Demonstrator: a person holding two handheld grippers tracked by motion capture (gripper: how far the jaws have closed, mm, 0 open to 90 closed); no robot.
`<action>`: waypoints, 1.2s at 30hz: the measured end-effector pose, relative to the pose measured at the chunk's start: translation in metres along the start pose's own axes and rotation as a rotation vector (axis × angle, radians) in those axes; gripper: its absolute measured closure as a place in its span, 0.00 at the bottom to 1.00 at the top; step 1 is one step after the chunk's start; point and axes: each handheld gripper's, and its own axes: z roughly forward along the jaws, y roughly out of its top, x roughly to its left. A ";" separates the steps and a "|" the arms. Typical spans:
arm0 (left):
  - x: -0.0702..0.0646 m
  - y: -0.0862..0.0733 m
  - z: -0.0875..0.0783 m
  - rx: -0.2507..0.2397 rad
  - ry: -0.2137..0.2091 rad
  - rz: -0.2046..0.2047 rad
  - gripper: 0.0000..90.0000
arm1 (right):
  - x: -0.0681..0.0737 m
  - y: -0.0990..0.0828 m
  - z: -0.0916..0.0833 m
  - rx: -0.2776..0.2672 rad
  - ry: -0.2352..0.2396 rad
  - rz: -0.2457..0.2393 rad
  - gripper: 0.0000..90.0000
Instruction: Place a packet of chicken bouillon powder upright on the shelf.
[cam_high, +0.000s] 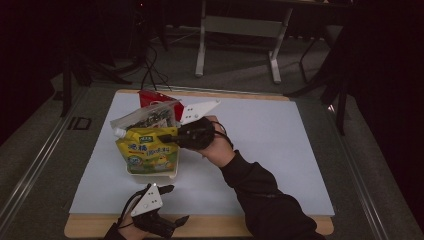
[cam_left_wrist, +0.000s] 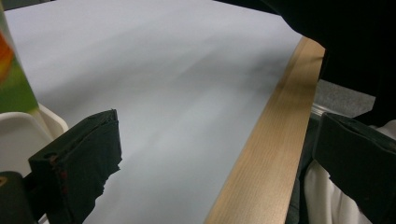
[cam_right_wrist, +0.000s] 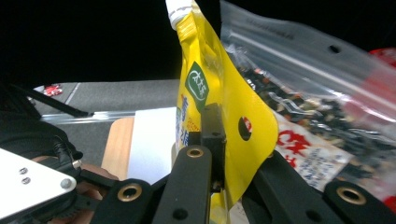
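High view: the right tongs (cam_high: 176, 136) sit left of centre in the frame, pinching the right edge of a yellow pouch (cam_high: 148, 150) that stands in a white tray (cam_high: 170, 174) on the tabletop (cam_high: 260, 145). Behind the pouch, toward upper left, lean a clear bag (cam_high: 145, 117) of dark bits and a red pack (cam_high: 150, 97). The left tongs (cam_high: 170, 205) hang at the bottom edge, well apart from the tray. To do this step well, I judge the pouch should be moved upright and slowly, so it neither drags the clear bag along nor tips the tray.

Left gripper view: the left tongs (cam_left_wrist: 215, 158) are spread wide with nothing between them, over bare tabletop (cam_left_wrist: 177, 84) and its wooden edge. The tray (cam_left_wrist: 18, 135) corner shows at the left (a free hand, then, handy for steadying the tray).

Right gripper view: the right tongs (cam_right_wrist: 219, 154) are pressed together on the pouch (cam_right_wrist: 210, 79) near its punched hole; its white cap points to the top of the frame. The clear bag (cam_right_wrist: 317, 84) lies just beside it at right. The grip is on thin film at the edge, so a jerk could let it slip.
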 end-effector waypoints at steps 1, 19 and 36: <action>0.000 0.000 0.000 0.001 0.001 -0.001 0.03 | 0.000 -0.001 0.003 0.001 0.000 -0.004 1.00; 0.003 -0.001 0.000 -0.003 0.010 -0.008 0.03 | -0.004 -0.034 0.024 0.016 0.018 0.091 1.00; 0.004 0.001 0.002 -0.004 0.018 -0.008 0.03 | 0.001 -0.042 0.017 0.036 -0.020 0.062 0.74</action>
